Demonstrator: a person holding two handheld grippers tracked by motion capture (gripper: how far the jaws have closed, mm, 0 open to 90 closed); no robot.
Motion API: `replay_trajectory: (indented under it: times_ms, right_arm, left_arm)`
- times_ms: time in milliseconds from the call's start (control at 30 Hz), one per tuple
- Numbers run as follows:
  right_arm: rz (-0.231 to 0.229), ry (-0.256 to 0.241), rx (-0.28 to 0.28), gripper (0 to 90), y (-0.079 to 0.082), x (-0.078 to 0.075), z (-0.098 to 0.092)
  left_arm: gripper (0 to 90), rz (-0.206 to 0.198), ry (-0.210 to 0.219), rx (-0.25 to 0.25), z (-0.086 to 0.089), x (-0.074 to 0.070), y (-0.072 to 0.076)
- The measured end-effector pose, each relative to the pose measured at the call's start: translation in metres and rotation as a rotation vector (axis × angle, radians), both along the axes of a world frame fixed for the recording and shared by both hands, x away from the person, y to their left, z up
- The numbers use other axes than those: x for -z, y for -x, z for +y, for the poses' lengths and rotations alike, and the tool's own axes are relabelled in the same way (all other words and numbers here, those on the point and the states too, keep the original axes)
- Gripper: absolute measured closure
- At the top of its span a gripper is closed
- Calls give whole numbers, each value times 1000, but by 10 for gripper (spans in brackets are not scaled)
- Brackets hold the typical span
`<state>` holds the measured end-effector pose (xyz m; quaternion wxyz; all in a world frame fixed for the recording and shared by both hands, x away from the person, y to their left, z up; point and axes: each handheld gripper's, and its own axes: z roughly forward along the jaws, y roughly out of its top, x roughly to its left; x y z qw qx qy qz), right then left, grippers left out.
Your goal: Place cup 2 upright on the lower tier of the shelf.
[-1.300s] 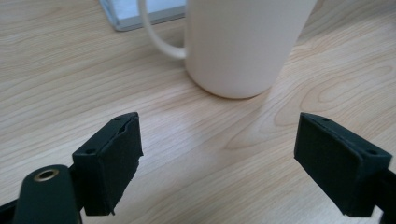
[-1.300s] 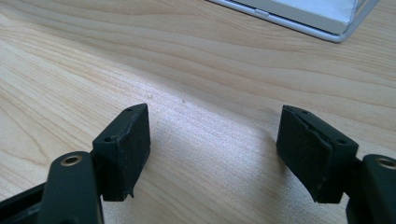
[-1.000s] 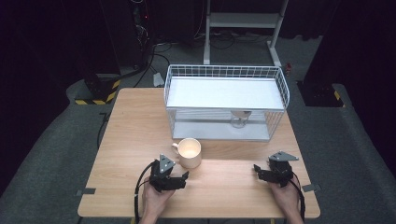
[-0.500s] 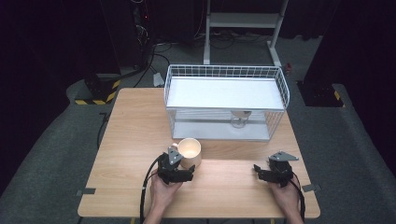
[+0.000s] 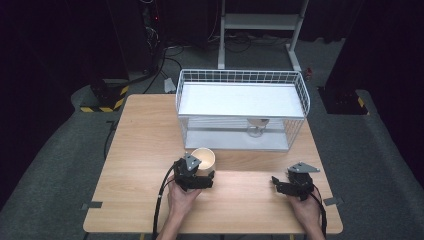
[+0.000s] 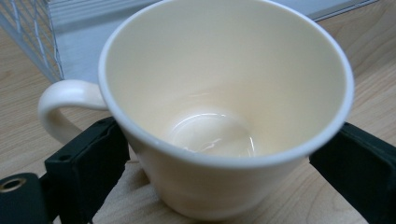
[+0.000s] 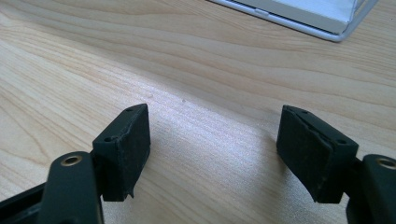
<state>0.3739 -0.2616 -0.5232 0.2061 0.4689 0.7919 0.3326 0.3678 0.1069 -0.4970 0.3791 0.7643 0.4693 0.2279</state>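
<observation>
From above we see the cream mug (image 5: pixel 204 158) on the worktop (image 5: pixel 140 145) before the wire basket (image 5: pixel 242 107). Up close, our left hand-held gripper (image 6: pixel 224 154) brackets it, jaws apart, handle (image 6: pixel 63 105) leftward. Our right hand-held gripper (image 7: pixel 212 154) gapes over bare wood.

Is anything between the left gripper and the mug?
Nothing visible. The left gripper has the mug between its jaws, one on each side of the body, with the handle off to one side.
</observation>
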Motion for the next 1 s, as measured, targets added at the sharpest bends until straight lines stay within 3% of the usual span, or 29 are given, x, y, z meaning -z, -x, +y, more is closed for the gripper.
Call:
replay_trajectory:
  times_ms: [233,1000]
  right_arm:
    - [1,2,-3,260,0,0,0]
    - [0,0,-7,257,1,0,0]
  left_arm:
    - [77,6,-38,-15,-5,-1,-8]
    - [85,-1,-23,-33,-7,1,-8]
